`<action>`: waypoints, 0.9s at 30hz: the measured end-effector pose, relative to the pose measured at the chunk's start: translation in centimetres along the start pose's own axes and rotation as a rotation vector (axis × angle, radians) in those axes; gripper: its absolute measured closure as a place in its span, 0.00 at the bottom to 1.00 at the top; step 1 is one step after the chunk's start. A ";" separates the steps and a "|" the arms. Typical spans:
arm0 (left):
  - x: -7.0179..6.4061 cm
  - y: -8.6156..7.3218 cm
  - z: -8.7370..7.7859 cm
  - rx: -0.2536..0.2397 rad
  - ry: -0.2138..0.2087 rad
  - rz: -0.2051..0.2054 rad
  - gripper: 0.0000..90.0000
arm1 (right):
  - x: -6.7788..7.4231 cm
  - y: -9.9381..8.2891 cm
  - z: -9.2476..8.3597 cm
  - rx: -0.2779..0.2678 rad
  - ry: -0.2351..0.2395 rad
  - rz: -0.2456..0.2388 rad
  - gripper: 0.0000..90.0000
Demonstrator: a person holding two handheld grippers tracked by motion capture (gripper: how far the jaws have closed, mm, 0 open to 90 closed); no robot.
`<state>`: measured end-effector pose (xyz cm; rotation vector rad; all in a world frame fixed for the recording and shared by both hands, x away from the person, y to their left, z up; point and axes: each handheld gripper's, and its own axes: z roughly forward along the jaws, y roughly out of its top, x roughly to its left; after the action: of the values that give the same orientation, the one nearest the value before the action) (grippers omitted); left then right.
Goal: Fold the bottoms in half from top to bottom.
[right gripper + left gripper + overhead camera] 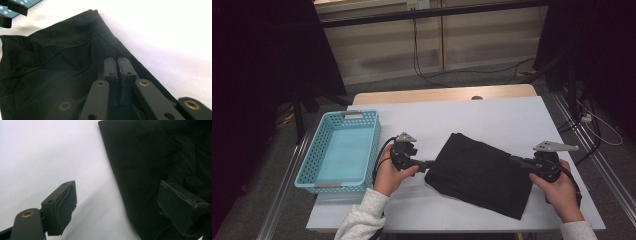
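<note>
Black folded cloth (pixel 482 175) lies centre-right on the white tabletop (pixel 512 117). Left gripper (pixel 428 163) jaws spread wide at its left edge; right gripper (pixel 514 160) jaws clenched together over its right edge, a grasp not discernible.

Plain black cloth (pixel 482 172) lies on the white table (pixel 492 115), beside a light blue perforated basket (pixel 319 160).
</note>
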<state>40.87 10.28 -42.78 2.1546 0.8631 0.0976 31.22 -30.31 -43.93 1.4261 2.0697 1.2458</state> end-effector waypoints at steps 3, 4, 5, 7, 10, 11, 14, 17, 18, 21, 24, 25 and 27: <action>-0.1 0.0 0.0 -0.004 0.003 -0.001 0.18 | -0.1 -0.1 -0.1 0.001 -0.001 0.006 0.96; -0.1 0.0 0.0 -0.004 0.005 0.000 0.18 | -0.1 -0.1 -0.1 0.000 -0.002 0.006 0.96; -0.1 0.0 0.0 -0.004 0.007 0.003 0.18 | -0.1 -0.2 -0.2 0.001 -0.003 0.007 0.96; -0.2 0.1 0.0 -0.006 0.005 0.003 0.18 | -0.2 -0.2 -0.2 0.000 -0.004 0.005 0.96; -0.2 0.1 -0.1 -0.005 -0.002 0.000 0.18 | -0.2 -0.3 -0.4 0.002 -0.010 0.006 0.96; -0.2 0.1 -0.1 -0.003 -0.004 0.001 0.18 | -0.2 -0.3 -0.4 0.002 -0.012 0.006 0.96; -0.3 0.1 0.0 -0.005 -0.001 0.002 0.18 | -0.2 -0.4 -0.5 0.003 -0.013 0.008 0.96; -0.4 0.1 0.1 -0.002 -0.001 0.009 0.18 | -0.2 -0.5 -0.5 0.007 -0.015 0.009 0.96; -0.4 0.1 0.1 -0.001 -0.002 0.012 0.18 | -0.1 -0.6 -0.5 0.006 -0.015 0.008 0.96; -0.5 0.1 0.1 0.001 -0.003 0.014 0.18 | -0.2 -0.7 -0.7 0.005 -0.017 0.010 0.96; -0.5 0.1 0.1 0.001 -0.004 0.013 0.18 | -0.4 -0.6 -1.1 -0.006 -0.018 0.017 0.96; -0.5 0.1 0.1 -0.001 -0.002 0.012 0.18 | -0.4 -0.6 -1.4 -0.009 -0.021 0.020 0.96; -0.6 0.1 0.1 0.002 -0.002 0.011 0.18 | -0.5 -0.6 -1.8 -0.010 -0.027 0.022 0.96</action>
<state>40.49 9.80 -42.68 2.1611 0.8502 0.1009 29.86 -31.70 -43.51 1.4567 2.0329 1.2365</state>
